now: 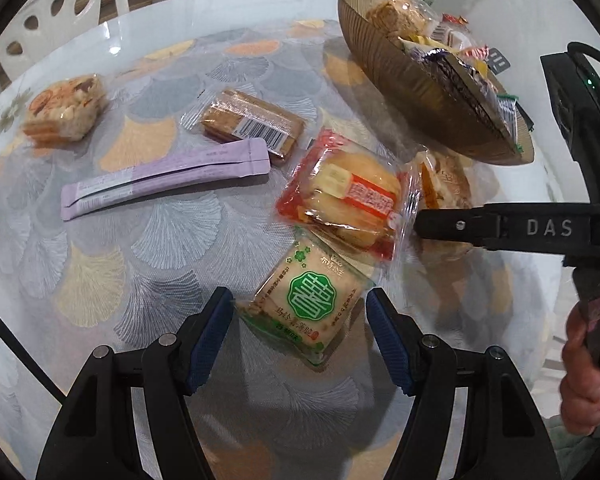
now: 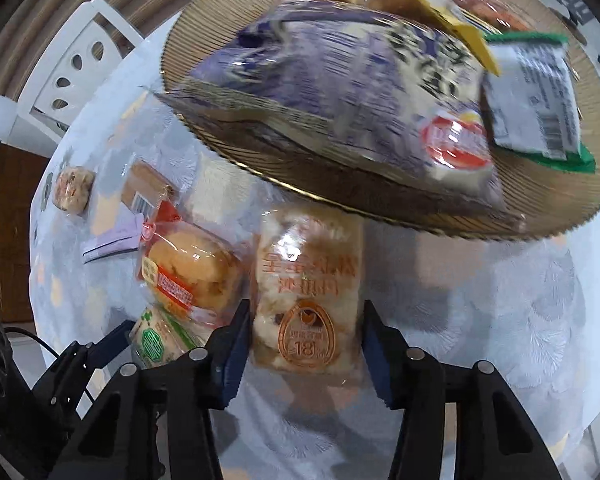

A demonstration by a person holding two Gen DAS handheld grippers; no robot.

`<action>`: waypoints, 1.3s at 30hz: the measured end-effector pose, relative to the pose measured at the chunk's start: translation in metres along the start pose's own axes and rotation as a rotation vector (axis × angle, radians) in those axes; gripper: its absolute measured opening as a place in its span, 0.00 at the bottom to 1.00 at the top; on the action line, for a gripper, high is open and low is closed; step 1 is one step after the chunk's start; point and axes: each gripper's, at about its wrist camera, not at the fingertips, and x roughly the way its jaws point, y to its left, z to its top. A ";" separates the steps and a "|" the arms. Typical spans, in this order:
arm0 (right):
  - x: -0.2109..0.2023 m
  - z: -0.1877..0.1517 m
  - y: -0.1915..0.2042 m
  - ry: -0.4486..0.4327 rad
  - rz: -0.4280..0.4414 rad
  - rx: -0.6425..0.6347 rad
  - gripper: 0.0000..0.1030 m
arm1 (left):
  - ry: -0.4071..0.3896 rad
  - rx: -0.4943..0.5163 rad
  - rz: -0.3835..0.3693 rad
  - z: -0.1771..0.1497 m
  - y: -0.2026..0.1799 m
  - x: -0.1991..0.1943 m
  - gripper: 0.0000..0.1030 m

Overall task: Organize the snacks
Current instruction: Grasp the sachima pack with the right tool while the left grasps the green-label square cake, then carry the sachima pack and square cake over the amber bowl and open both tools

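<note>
Glass covers the patterned cloth on our round table [image 1: 100, 240], and the near-left part of it lies bare, with white chairs [image 1: 48, 12] beyond the far rim. To the right the ribbed gold bowl [image 1: 412, 92] stands heaped with packets, its rim overhanging the snacks still on the cloth (the tightest spot for moving). Well apart at far left sits a nut square [image 1: 62, 110]; nearer the middle a brown wafer bar [image 1: 252, 122] touches a lilac stick pack [image 1: 160, 180]. A red bun pack [image 1: 348, 196] overlaps the top edge of the green cracker pack [image 1: 308, 300].

Our left gripper [image 1: 300, 334] points down over the cracker pack, jaws apart, blue pads [image 1: 210, 336] on either side of it and not pressing; we see a gap on both sides.

Our right gripper [image 2: 306, 350] straddles the clear bread pack [image 2: 308, 292], which lies just beside the bun pack and runs under the bowl's rim. Its pads [image 2: 236, 354] sit against the wrapper's two sides; whether they truly squeeze it we cannot tell. In the left view a hand [image 1: 584, 384] grips that tool's handle at the right edge.
</note>
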 end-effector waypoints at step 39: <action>-0.062 -0.072 0.007 0.065 0.182 -0.372 0.45 | -0.267 -0.187 0.055 0.016 -0.040 -0.106 0.47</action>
